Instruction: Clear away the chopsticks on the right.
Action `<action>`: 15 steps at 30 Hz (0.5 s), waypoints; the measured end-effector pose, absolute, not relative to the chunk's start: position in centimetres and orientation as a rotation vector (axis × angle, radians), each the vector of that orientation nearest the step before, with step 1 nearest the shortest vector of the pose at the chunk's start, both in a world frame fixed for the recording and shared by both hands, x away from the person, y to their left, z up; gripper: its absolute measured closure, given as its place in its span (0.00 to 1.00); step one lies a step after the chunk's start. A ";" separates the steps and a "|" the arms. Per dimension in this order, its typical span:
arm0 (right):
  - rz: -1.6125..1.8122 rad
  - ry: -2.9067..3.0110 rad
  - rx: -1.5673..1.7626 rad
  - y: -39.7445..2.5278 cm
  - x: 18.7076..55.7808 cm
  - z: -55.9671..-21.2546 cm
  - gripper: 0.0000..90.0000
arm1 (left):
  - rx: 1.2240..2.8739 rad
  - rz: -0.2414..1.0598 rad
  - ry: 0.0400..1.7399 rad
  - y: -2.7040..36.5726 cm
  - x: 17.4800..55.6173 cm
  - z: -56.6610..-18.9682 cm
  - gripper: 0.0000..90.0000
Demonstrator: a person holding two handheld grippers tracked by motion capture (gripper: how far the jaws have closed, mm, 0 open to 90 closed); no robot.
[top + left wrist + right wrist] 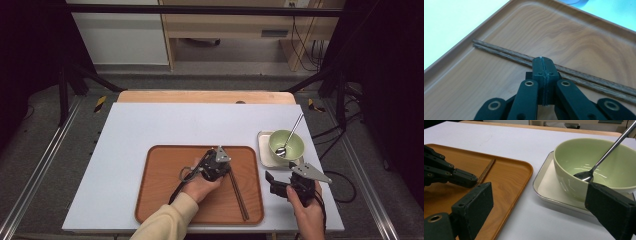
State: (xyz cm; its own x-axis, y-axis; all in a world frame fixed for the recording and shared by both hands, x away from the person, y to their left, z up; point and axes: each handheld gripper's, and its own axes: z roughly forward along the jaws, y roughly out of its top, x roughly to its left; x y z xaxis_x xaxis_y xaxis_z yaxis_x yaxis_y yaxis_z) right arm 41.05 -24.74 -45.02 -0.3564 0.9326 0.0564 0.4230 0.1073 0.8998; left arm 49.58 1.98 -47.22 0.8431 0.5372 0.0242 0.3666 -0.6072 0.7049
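Currently, label by label:

Left hand-held gripper point(227, 169): low over the right half of the wooden tray point(160, 200), held by the person's left hand point(200, 187). In the left gripper view its jaws are pressed flat together with nothing between them, and their tip sits right at the chopsticks point(506, 52); whether it touches them cannot be told.

Chopsticks: a dark wooden pair lying side by side, touching each other, flat on the tray floor near its right rim. In the high view they run from beside the left hand-held gripper toward the tray's near right corner.

Right hand-held gripper point(272, 181): over the bare tabletop point(150, 125) just right of the tray and in front of the green bowl point(287, 145), held by the right hand point(307, 210). Its jaws are spread wide in the right gripper view and hold nothing.

Green bowl: upright on a small pale square dish point(263, 150), to the right of the tray and apart from it.

Spoon point(290, 135): metal, its scoop resting inside the bowl, its handle leaning out over the far right rim.

Tray: brown with a raised edge, on the pale tabletop near its front edge.
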 end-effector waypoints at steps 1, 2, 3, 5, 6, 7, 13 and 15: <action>1.208 1.846 1.317 -24.7 41.1 -45.0 0.10 | 2.282 0.296 0.656 1.8 49.5 -47.2 1.00; 1.210 1.847 1.318 -24.8 41.1 -45.0 0.09 | 2.277 0.290 0.656 1.6 49.5 -47.3 1.00; 1.209 1.848 1.318 -24.8 41.1 -45.0 0.10 | 2.275 0.288 0.652 1.5 49.5 -47.3 1.00; 1.208 1.845 1.320 -24.8 41.1 -45.0 0.10 | 2.284 0.288 0.637 1.4 49.5 -47.3 1.00; 1.208 1.846 1.321 -24.8 41.1 -45.0 0.10 | 2.275 0.282 0.633 1.2 49.4 -47.4 1.00; 1.207 1.846 1.320 -24.8 41.1 -45.0 0.10 | 2.283 0.280 0.622 1.2 49.5 -47.3 1.00; 1.204 1.849 1.319 -24.8 41.0 -45.0 0.10 | 2.285 0.255 0.594 0.1 49.3 -47.4 1.00; 1.207 1.849 1.320 -24.9 41.0 -45.0 0.09 | 2.281 0.256 0.590 -0.2 49.1 -47.4 1.00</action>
State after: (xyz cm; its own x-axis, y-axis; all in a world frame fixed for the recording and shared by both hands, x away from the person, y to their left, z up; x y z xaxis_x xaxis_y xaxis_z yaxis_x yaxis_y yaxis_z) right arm 41.02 -24.85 -44.98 -0.3574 0.9322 0.0567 0.4267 0.1090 0.8978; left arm 49.14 -0.19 -47.40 0.8736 0.4866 0.0048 0.3359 -0.6102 0.7175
